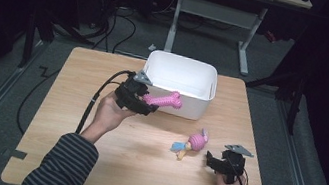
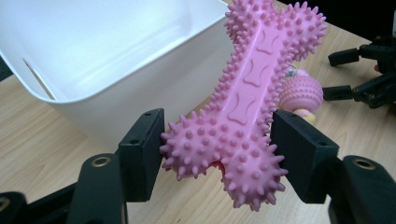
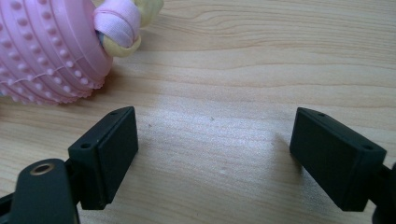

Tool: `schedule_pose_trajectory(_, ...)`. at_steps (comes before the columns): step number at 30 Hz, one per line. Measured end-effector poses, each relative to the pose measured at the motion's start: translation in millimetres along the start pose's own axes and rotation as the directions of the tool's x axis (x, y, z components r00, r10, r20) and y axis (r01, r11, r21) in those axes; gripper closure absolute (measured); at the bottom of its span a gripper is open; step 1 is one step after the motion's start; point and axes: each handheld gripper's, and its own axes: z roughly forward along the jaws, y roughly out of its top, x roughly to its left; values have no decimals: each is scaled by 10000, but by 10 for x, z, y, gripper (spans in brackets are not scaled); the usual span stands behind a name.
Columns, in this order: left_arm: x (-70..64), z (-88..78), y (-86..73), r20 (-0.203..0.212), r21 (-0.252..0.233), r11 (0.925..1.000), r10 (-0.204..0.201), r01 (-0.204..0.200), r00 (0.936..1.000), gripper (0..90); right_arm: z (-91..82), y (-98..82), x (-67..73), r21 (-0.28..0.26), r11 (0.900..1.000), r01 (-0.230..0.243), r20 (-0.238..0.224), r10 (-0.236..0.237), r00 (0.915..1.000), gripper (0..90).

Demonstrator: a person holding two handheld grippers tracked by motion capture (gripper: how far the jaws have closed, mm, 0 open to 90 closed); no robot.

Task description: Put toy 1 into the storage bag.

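- High view, from the left: we see bare wooden table [image 1: 64, 106] out to its left edge, with open room beside our left gripper [image 1: 143, 100].
- We grip the pink spiky bone [image 1: 167, 100] between that gripper's pads, clear of the tabletop, against the front wall of the white bin [image 1: 180, 77]; the bin sits at the table's far edge.
- Right of centre, a pink ball toy [image 1: 192, 144] lies flat on the wood.
- Just beside it, our right gripper [image 1: 210, 161] rests low, jaws spread with nothing between them, near the table's right edge.
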Motion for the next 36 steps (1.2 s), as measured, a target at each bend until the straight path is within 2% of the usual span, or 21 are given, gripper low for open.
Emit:
schedule_pose_trajectory(11, 127, 62, 201, -322, 118, 9999, 63, -59, 9995, 371, 0, 0, 0, -5, 10000, -7, 2, 7, 10000, 150)
schedule_pose_trajectory(13, 159, 98, 255, -282, 81, 9999, -62, 65, 9996, 370, 0, 0, 0, -5, 10000, -6, 2, 6, 10000, 150)
schedule_pose_trajectory(25, 209, 213, 440, -407, 195, 9998, 101, -93, 9991, 370, 0, 0, 1, -3, 10000, 0, -5, 0, 10000, 150)
schedule_pose_trajectory(28, 236, 218, 469, -359, 92, 9999, -124, 127, 9993, 370, 0, 0, 2, -1, 10000, -15, -6, 15, 10000, 150)
schedule_pose_trajectory(30, 245, 219, 491, -531, 131, 9999, -45, 52, 9986, 370, 0, 0, 2, -5, 10000, -12, -7, 12, 10000, 150)
schedule_pose_trajectory(36, 306, 257, 563, -605, 76, 9999, -144, 149, 9981, 370, 1, 0, 2, -6, 10000, -2, -7, 2, 10000, 150)
